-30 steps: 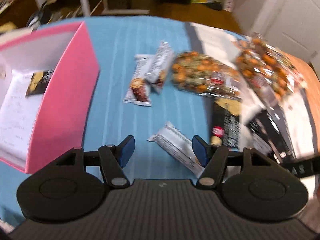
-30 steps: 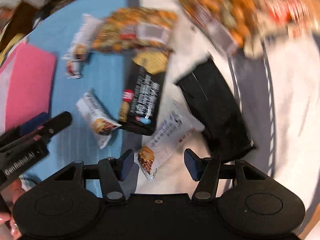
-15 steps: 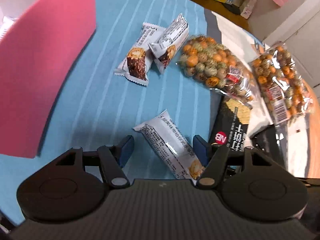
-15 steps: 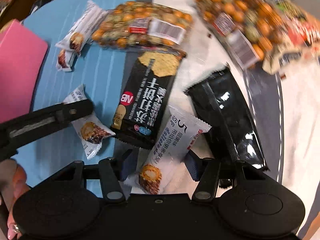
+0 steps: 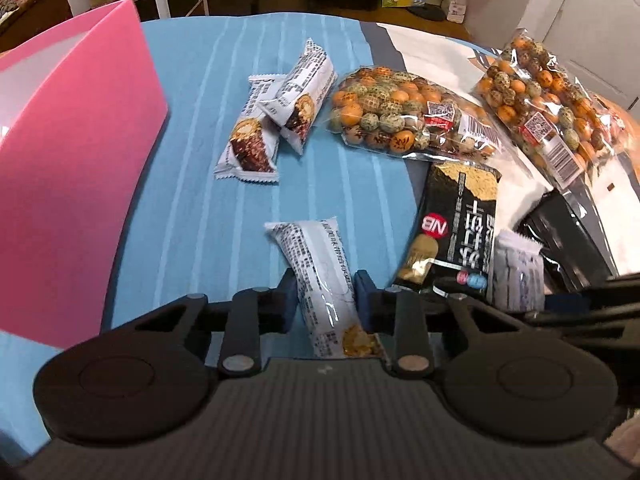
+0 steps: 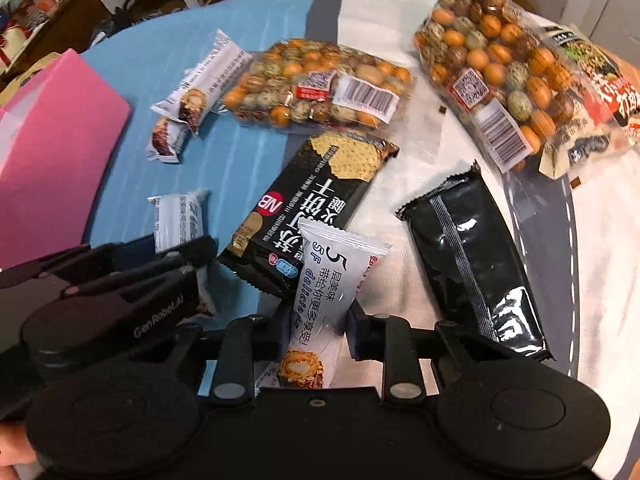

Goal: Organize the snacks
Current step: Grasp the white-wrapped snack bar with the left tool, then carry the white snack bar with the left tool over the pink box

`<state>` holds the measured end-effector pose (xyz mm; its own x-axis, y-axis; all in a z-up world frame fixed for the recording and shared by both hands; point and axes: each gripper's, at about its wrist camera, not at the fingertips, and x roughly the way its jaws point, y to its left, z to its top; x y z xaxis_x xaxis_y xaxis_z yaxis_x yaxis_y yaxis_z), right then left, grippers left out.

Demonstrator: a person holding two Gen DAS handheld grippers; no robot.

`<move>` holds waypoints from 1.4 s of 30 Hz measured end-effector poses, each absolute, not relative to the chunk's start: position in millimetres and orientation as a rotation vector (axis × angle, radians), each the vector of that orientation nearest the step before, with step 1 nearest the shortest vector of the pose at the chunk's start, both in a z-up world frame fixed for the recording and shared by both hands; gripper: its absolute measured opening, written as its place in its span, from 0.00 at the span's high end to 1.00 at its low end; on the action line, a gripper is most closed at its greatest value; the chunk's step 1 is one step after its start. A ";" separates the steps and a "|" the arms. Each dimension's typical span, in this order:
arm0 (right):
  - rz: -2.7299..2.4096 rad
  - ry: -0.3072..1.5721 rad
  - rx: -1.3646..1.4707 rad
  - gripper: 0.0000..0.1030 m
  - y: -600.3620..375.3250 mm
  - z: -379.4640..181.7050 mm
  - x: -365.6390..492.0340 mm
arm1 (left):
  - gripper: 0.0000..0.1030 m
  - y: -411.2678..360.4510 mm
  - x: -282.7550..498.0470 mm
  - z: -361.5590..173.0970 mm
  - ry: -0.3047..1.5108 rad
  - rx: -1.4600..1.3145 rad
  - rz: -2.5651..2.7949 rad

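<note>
My left gripper [image 5: 325,294] is shut on a white wafer bar [image 5: 316,268] that lies on the blue cloth, both pads pressing its sides. My right gripper [image 6: 314,322] is shut on another white wafer bar [image 6: 332,276], whose far end rests on the black cracker pack [image 6: 308,204]. The left gripper [image 6: 120,280] also shows at the left of the right wrist view, over its bar [image 6: 178,220]. Two more white wafer bars [image 5: 276,120] lie further back on the cloth. The pink box [image 5: 72,168] stands at the left.
Two clear bags of orange and speckled nut balls [image 5: 408,116] [image 6: 492,80] lie at the back. A plain black snack pack [image 6: 472,264] lies right of the right gripper. A printed snack bag [image 6: 592,92] sits at the far right. Room clutter lies beyond the table's edge.
Both grippers have closed from open onto their white wafer bars. The left one sank toward the cloth; the right one shifted over its bar and rolled.
</note>
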<state>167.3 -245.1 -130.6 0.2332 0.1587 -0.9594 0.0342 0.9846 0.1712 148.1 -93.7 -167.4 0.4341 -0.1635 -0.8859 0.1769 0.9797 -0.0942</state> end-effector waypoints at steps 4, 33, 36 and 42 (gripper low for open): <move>0.112 1.295 0.164 0.70 -245.0 -118.8 158.8 | 0.73 -85.9 140.3 -160.6 1.087 -0.001 -0.211; 0.255 1.072 0.267 0.70 -235.9 -54.3 107.3 | 0.74 -37.0 48.3 -76.0 1.066 0.018 -0.238; 0.287 1.056 0.249 0.70 -226.9 -44.5 97.6 | 0.74 -25.8 39.5 -65.9 1.066 0.010 -0.247; 0.362 1.005 0.178 0.70 -203.8 -14.9 81.5 | 0.74 -3.5 29.1 -37.2 1.035 -0.014 -0.263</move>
